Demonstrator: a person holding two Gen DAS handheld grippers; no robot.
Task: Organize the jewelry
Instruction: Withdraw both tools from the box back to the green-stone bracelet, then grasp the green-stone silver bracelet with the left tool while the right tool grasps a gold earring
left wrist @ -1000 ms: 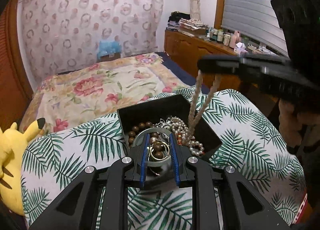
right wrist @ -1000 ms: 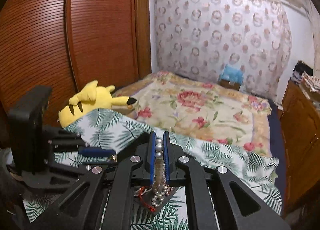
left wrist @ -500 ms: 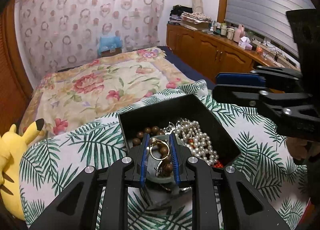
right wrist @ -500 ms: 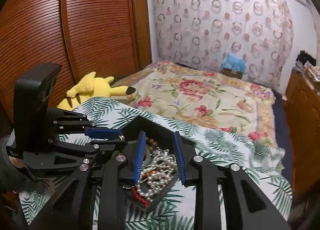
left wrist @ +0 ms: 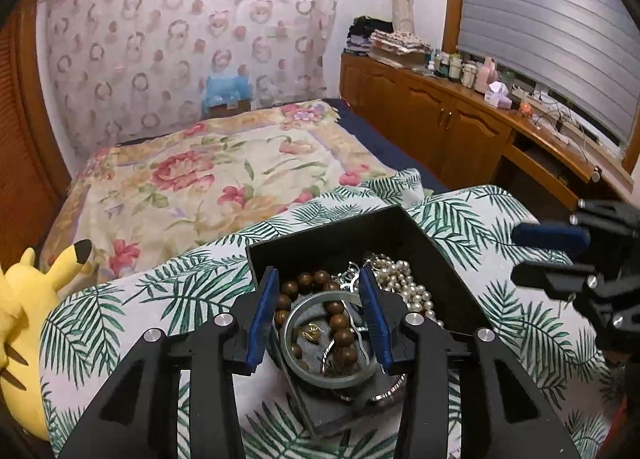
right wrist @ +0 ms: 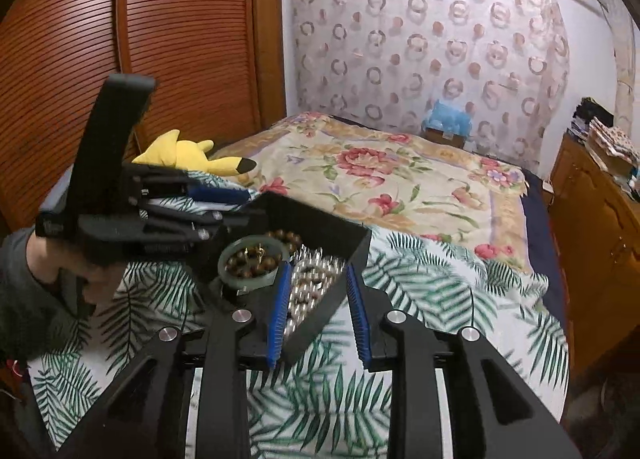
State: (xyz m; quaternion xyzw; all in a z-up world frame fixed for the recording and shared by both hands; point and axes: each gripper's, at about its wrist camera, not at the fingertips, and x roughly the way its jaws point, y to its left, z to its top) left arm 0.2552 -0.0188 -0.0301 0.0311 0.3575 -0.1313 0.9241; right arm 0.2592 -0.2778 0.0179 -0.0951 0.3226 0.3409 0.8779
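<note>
1. The bed [left wrist: 208, 179] carries everything: at its near end a palm-leaf cover [left wrist: 168, 295] lies over the floral quilt, with a yellow plush toy [left wrist: 24, 323] at the left edge.
2. The black jewelry box [left wrist: 332, 235] sits on the palm-leaf cover near the foot edge of the bed, one corner pointing at me, its lid off.
3. My left hand-held gripper [left wrist: 322, 315] hovers over the box's near corner, its blue-padded jaws spread wide and holding nothing.
4. My right hand-held gripper [right wrist: 318, 313] stands on the box's right side, jaws wide and empty, straddling the box wall.
5. Inside, a pale green bangle [left wrist: 330, 339] lies at the near corner, directly between my left jaws.
6. A pearl strand [left wrist: 404, 287] is heaped toward the right wall; a brown bead bracelet [left wrist: 316, 299] runs across the bangle.
7. A small gold piece [left wrist: 313, 330] rests within the bangle's ring.
8. I judge I am at the step between placing pieces and choosing the next; everything seen is already in the box. A further pick calls for lowering and closing on one item without snagging the beads.
</note>
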